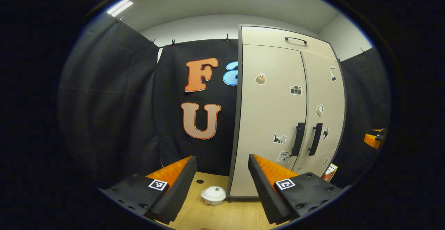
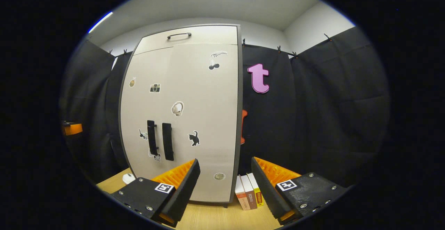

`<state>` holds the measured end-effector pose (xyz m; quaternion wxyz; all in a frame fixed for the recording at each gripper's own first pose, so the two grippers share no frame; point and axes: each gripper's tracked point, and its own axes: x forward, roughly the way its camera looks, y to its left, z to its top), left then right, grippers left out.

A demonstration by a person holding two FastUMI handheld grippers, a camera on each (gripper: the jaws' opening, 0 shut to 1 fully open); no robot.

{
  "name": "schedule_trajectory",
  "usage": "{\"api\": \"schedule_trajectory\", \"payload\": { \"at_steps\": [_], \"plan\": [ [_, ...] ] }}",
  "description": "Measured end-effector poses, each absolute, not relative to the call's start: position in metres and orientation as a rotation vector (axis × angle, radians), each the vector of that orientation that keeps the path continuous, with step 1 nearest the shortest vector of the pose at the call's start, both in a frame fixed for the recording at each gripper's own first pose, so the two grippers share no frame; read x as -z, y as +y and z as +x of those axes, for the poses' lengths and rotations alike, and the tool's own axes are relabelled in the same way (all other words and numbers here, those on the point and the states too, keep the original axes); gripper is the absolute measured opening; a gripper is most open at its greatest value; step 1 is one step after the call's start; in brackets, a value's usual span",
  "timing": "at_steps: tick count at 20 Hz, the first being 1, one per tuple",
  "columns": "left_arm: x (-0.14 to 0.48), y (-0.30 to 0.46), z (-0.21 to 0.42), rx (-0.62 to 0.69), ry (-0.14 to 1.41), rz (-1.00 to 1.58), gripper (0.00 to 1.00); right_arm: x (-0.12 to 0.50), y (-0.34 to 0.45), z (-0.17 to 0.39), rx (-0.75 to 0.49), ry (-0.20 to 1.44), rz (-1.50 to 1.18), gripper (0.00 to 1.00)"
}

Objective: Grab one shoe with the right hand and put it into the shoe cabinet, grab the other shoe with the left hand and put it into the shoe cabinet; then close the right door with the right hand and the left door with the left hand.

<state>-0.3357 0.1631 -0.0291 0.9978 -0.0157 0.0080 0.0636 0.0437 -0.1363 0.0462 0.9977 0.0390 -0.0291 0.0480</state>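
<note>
Shoe cabinet (image 1: pixel 271 118): stands upright on the wooden table (image 1: pixel 222 216) against the black cloth wall.
Doors: left door (image 1: pixel 267 125) and right door (image 1: pixel 325 118) both shut, their dark handles (image 1: pixel 298 139) side by side at the seam.
Left gripper (image 1: pixel 222 184): jaws spread wide, holding nothing, in front of the cabinet's left edge.
Right gripper (image 2: pixel 226 184): jaws spread, empty, facing the cabinet's right edge.
White bowl (image 1: pixel 213 195): on the table just left of the cabinet.
Books (image 2: pixel 248 191): upright just right of the cabinet.
</note>
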Motion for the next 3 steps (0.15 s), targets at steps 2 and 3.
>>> {"api": "schedule_trajectory", "payload": {
  "at_steps": [2, 3],
  "plan": [
    [0.0293, 0.1673, -0.3373, -0.119, 0.015, -0.031, 0.94, -0.0457, -0.1285, 0.0437, -0.099, -0.058, 0.081, 0.92],
    [0.0287, 0.1691, -0.3381, -0.113, 0.015, -0.029, 0.94, -0.0452, -0.1253, 0.0431, -0.096, -0.058, 0.079, 0.92]
  ]
}}
